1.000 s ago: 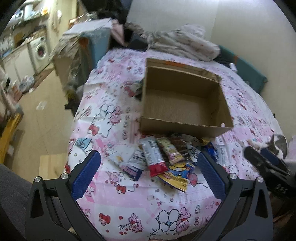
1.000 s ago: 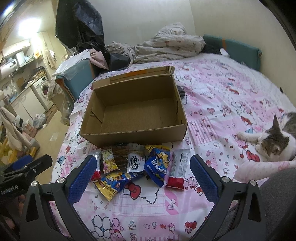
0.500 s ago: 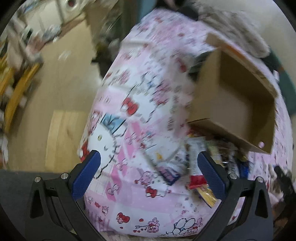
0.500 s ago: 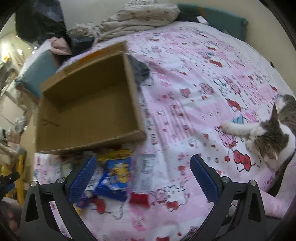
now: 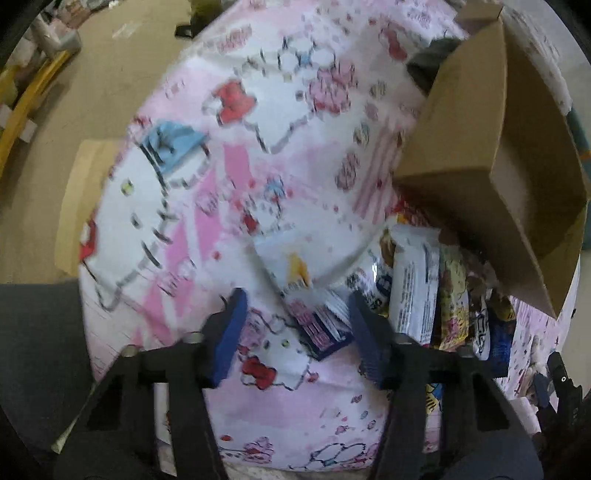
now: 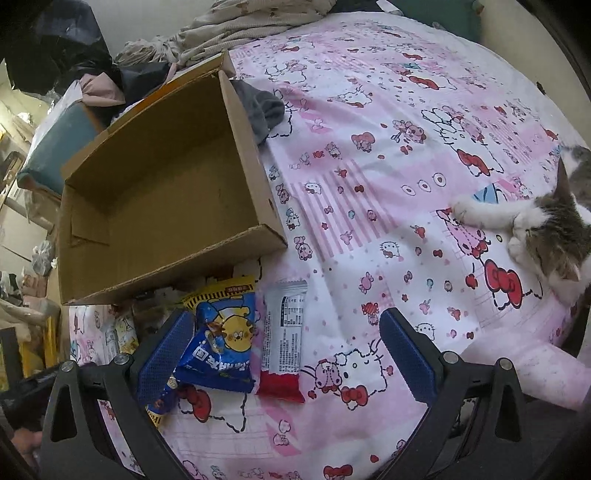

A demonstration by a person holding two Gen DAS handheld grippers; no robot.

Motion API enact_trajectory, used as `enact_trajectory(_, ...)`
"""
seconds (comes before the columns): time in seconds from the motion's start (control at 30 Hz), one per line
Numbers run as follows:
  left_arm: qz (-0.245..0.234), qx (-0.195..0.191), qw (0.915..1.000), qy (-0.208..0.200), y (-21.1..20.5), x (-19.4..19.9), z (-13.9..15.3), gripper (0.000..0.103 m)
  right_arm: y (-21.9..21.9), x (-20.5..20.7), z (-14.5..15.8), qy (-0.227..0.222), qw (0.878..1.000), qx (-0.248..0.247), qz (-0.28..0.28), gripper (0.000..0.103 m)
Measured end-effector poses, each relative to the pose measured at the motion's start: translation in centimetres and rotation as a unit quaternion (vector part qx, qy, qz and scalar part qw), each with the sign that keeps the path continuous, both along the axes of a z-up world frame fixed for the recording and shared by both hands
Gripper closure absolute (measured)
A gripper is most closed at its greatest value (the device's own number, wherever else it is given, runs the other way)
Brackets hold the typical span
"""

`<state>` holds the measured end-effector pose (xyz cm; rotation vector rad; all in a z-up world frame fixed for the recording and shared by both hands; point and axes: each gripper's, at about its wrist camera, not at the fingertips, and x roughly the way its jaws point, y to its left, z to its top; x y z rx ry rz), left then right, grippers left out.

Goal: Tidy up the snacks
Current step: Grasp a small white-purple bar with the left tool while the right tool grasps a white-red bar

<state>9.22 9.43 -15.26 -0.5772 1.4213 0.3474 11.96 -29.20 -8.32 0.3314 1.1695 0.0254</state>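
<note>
An empty cardboard box [image 6: 155,192] stands on the pink bed; it also shows in the left wrist view [image 5: 517,155]. Several snack packets lie in front of it. My left gripper [image 5: 295,332] is partly closed, with a white and dark blue packet [image 5: 314,306] between its fingers, not clearly pinched. A white bar [image 5: 410,291] and other packets lie to its right. My right gripper [image 6: 288,354] is open wide over a blue packet [image 6: 221,343] and a grey bar with a red end [image 6: 282,339].
A cat [image 6: 546,229] lies on the bed at the right. A grey cloth [image 6: 262,107] lies behind the box. Bedding and clutter pile at the far end [image 6: 236,29]. The bed's left edge drops to the floor [image 5: 74,92].
The left gripper has swung left and down toward the leftmost packet and its fingers have narrowed. The right gripper has come closer to the blue packet and grey bar.
</note>
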Motion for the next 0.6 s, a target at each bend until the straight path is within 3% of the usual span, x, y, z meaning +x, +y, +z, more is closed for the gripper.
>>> enact_trajectory(0.13,0.006,-0.024,0.9995,0.021,-0.3,-0.2,-1.6,0.08,0.4,0.0,-0.2,0.002,1.0,-0.004,0.005,0.0)
enact_trajectory(0.17,0.001,-0.02,0.9996,0.02,-0.4,-0.2,-1.6,0.089,0.5,0.0,-0.3,0.003,1.0,-0.004,0.008,0.0)
enact_trajectory(0.3,-0.02,-0.004,0.9997,0.015,-0.6,-0.4,-0.6,0.089,0.3,0.2,-0.8,0.014,1.0,0.015,0.006,0.0)
enact_trajectory(0.4,-0.046,0.028,0.9985,0.0,-1.6,-0.9,2.9,0.089,-0.7,0.5,-2.2,0.051,0.999,0.015,-0.012,0.002)
enact_trajectory(0.47,-0.059,0.03,0.9977,-0.016,-1.8,-1.3,4.3,0.089,-1.2,0.8,-3.5,0.085,0.996,0.027,-0.016,0.02)
enact_trajectory(0.5,-0.068,0.033,0.9969,-0.023,-2.1,-1.3,4.9,0.089,-1.5,1.1,-4.6,0.112,0.993,0.039,-0.018,0.033)
enact_trajectory(0.6,-0.092,0.047,0.9937,-0.044,-3.0,-1.0,6.3,0.089,-1.3,1.5,-6.6,0.159,0.985,0.065,-0.016,0.047)
